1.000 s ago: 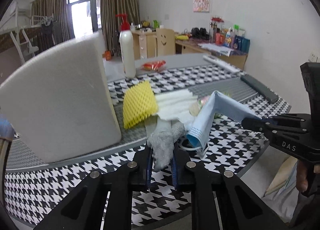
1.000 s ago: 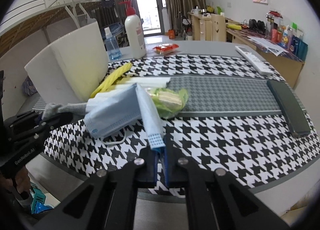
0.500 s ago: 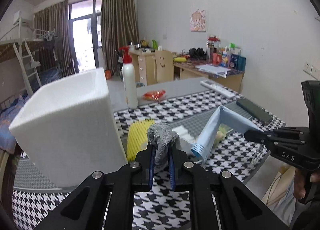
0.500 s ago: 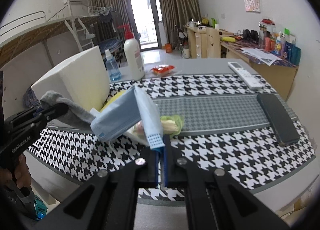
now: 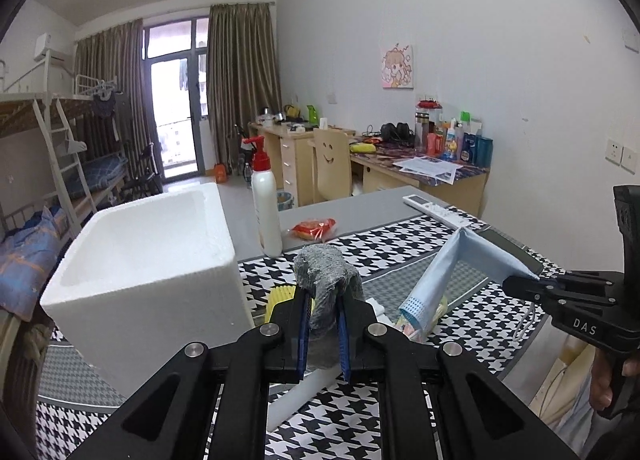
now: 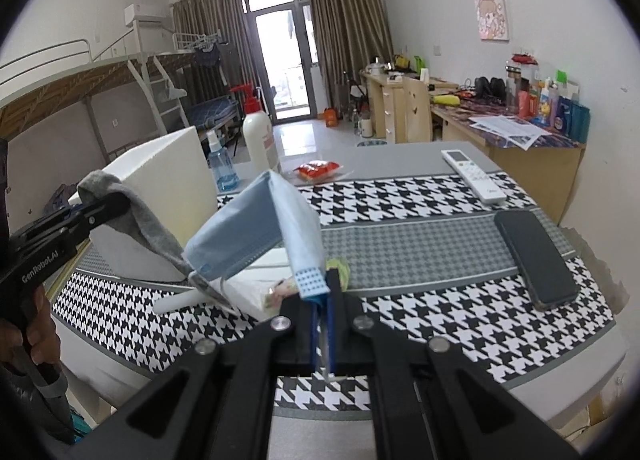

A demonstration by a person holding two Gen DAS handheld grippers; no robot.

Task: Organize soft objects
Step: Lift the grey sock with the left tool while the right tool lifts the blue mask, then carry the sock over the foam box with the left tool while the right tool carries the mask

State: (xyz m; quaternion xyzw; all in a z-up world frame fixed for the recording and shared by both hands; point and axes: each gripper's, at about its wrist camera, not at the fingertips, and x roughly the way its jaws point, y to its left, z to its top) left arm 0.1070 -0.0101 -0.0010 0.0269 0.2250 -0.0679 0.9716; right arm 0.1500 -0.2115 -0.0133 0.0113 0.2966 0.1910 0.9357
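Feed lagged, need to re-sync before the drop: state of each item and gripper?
Left gripper: jaws shut on grey cloth, lifted.
Right gripper: jaws shut on blue face mask, lifted.
Foam box: open-topped, upright.
Pump bottle: upright.
Phone: flat, screen dark.

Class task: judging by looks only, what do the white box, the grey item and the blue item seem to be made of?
White box: likely foam polystyrene, matte, grainy edges.
Grey cloth: apparently knitted fabric, fuzzy, drapes limply.
Blue mask: probably non-woven, pleated, smooth.
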